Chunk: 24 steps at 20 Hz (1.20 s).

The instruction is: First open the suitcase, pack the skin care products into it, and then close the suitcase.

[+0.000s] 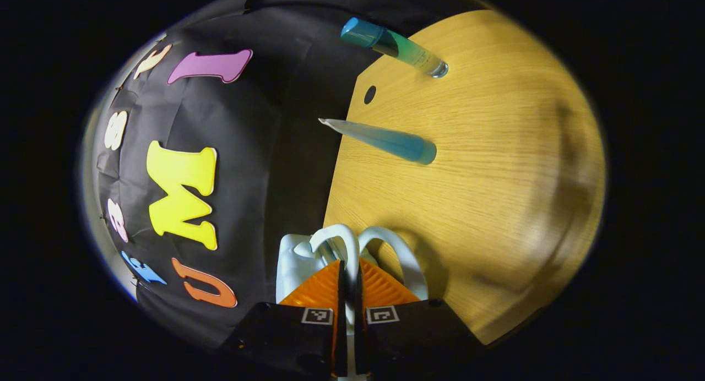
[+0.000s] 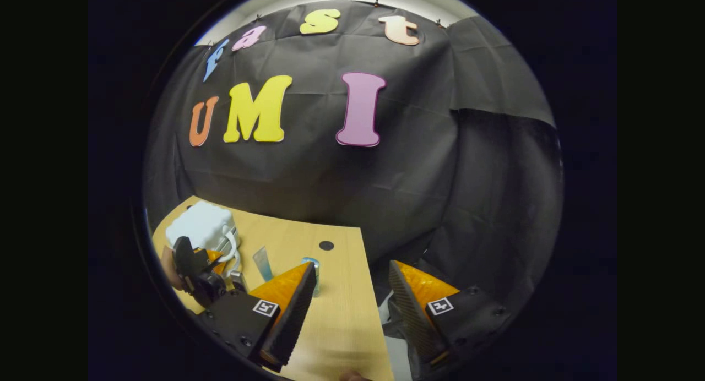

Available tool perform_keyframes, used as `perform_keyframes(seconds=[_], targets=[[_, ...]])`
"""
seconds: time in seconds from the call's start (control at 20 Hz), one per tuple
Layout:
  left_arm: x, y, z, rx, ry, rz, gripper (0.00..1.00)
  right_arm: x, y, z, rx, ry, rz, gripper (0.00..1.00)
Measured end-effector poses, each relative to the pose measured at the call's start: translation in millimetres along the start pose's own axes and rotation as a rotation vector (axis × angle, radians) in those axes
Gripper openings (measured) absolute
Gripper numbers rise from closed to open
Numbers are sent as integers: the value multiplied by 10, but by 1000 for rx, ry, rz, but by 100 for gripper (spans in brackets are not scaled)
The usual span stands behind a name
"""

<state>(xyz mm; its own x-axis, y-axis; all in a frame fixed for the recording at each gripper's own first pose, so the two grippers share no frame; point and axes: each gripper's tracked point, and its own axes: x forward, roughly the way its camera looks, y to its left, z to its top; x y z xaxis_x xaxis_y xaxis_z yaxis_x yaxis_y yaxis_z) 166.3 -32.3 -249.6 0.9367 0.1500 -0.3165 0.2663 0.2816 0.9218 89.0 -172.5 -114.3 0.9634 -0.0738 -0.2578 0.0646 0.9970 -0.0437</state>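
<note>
table (image 1: 495, 166): wooden, lying ahead of left gripper (image 1: 348, 284) | standing on it: white suitcase (image 1: 308, 254) at fingertips, tube (image 1: 385, 140) and bottle (image 1: 394, 46) farther ahead

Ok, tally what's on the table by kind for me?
Suitcase: 1
Tube: 1
Bottle: 1
Total: 3

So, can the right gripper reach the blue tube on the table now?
Probably yes: the right gripper is open, and bare table lies between it and the blue tube. The left gripper holds the suitcase handle.
</note>
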Motion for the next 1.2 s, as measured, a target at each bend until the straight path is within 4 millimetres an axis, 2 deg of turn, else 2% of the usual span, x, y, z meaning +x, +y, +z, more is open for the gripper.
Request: perform_keyframes(seconds=[0.1, 0.25, 0.35, 0.5, 0.65, 0.85, 1.05, 1.2], targets=[[-80, 139, 17, -84, -28, 3, 4, -86, 92, 119, 6, -5, -24, 79], [-228, 488, 20, -193, -87, 4, 3, -230, 242, 374, 20, -28, -70, 80], [-373, 860, -29, -257, -131, 31, 3, -320, 386, 540, 35, -46, -93, 79], [-599, 1396, -275, -399, -180, 67, 3, -396, 658, 761, 54, -60, -118, 79], [-800, 1936, -767, -552, -215, 107, 2, -427, 1033, 937, 61, -72, -125, 80], [-788, 2464, -1652, -659, -236, 153, 2, -505, 1577, 1109, 53, -87, -116, 80], [-636, 2656, -2483, -666, -214, 200, 3, -554, 2007, 1209, 54, -83, -120, 80], [-436, 2621, -2929, -696, -196, 197, 3, -609, 2220, 1209, 27, -85, -128, 80]])
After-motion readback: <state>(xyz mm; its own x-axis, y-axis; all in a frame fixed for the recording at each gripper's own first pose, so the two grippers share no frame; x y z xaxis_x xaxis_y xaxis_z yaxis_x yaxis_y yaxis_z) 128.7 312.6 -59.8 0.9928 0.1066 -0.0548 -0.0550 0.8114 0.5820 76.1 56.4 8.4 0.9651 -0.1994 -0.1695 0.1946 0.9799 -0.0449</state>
